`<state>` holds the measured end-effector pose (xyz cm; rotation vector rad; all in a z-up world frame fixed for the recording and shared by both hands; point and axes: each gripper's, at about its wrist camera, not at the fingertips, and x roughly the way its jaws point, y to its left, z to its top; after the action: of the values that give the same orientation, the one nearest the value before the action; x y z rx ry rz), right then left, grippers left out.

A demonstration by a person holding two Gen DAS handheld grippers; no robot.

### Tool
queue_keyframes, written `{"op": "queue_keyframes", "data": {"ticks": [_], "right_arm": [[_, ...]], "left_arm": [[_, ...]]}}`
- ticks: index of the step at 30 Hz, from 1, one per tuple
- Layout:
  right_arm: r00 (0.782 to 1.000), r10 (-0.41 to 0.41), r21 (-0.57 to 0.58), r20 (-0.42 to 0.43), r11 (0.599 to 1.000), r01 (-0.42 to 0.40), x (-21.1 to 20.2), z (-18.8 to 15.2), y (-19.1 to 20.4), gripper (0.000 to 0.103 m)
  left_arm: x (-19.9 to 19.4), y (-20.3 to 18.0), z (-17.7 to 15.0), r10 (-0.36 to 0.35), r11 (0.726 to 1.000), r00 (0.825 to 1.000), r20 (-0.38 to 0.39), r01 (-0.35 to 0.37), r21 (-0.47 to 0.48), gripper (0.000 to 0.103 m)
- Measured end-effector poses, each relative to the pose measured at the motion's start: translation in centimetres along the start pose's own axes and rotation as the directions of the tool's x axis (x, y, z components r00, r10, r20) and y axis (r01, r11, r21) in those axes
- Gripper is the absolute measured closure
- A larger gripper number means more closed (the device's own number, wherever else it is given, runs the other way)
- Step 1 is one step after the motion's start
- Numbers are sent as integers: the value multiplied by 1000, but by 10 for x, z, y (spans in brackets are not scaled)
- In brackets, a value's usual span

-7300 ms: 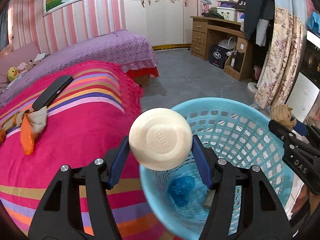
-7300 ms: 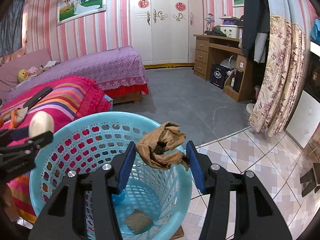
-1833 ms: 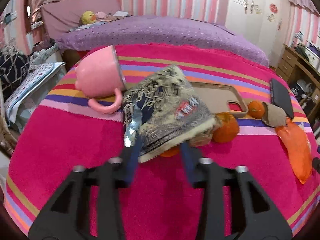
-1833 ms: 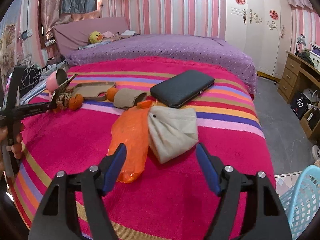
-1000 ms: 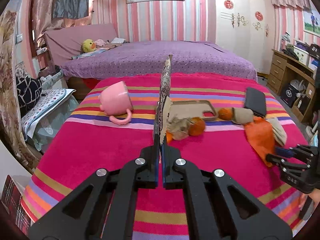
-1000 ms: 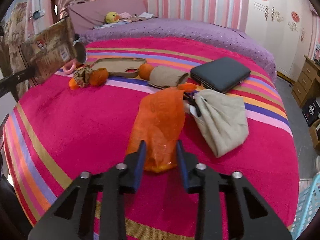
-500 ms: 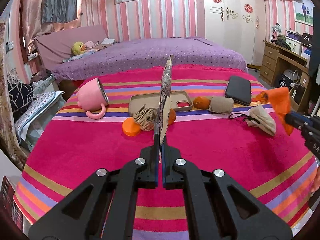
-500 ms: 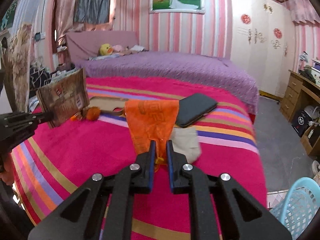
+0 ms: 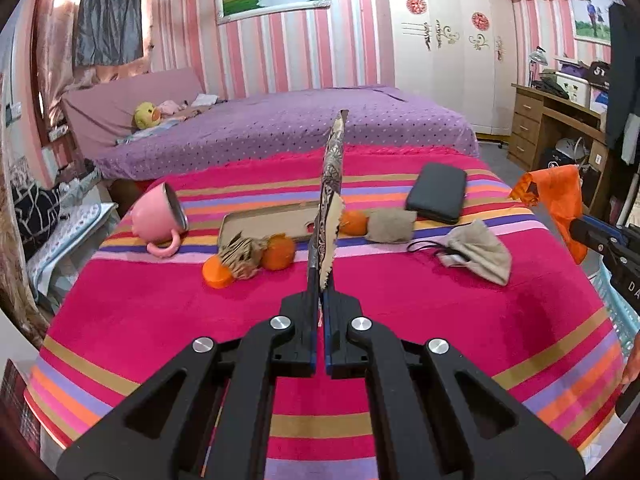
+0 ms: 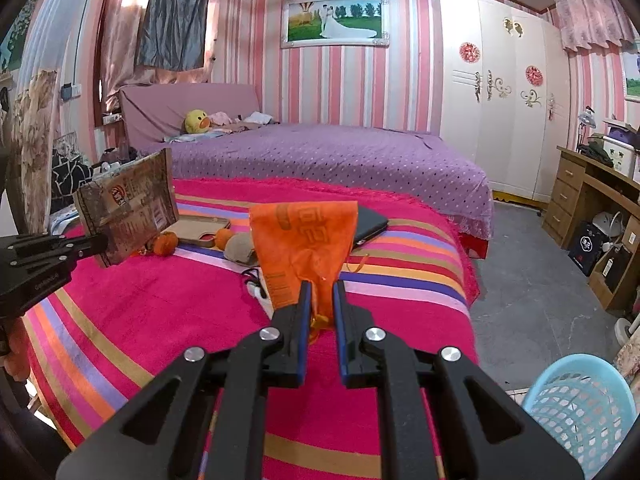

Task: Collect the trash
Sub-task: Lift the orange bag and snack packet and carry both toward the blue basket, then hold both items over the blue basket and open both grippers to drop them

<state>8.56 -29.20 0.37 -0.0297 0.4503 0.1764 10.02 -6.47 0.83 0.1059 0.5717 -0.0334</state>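
Observation:
My left gripper (image 9: pixel 320 292) is shut on a flat brown snack wrapper (image 9: pixel 330 196), seen edge-on above the striped bed; the right wrist view shows its printed face (image 10: pixel 128 210). My right gripper (image 10: pixel 320 284) is shut on an orange plastic bag (image 10: pixel 304 236), lifted clear of the blanket; the left wrist view has the same bag (image 9: pixel 558 196) at its right edge. A light blue mesh basket (image 10: pixel 576 408) stands on the floor at the bed's near right corner. On the blanket lie a crumpled striped wrapper (image 9: pixel 242 258), oranges (image 9: pixel 278 256) and an orange lid (image 9: pixel 216 276).
On the bed (image 9: pixel 160 320) also lie a pink mug (image 9: pixel 158 216) on its side, a tan phone case (image 9: pixel 264 224), a black wallet (image 9: pixel 438 192), a grey pouch (image 9: pixel 390 226) and a beige cloth bag (image 9: pixel 478 254). A wooden desk (image 10: pixel 600 208) stands right; a purple bed (image 10: pixel 340 152) lies behind.
My right gripper closed on the orange bag and lifted it off the blanket, turning towards the basket. My left gripper, holding the snack wrapper, drew back from the items on the bed.

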Motion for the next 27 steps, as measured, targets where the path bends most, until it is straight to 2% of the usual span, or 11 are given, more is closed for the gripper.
{"op": "queue_keyframes", "data": {"ticks": [11, 27], "right_arm": [[998, -48, 50, 28, 998, 46, -32, -6, -46, 92], [982, -187, 154, 30, 971, 180, -85, -35, -137, 92]], "left_arm": [[-17, -58, 6, -31, 999, 999, 22, 30, 32, 103], [-46, -147, 10, -112, 989, 992, 55, 105, 107, 103]]}}
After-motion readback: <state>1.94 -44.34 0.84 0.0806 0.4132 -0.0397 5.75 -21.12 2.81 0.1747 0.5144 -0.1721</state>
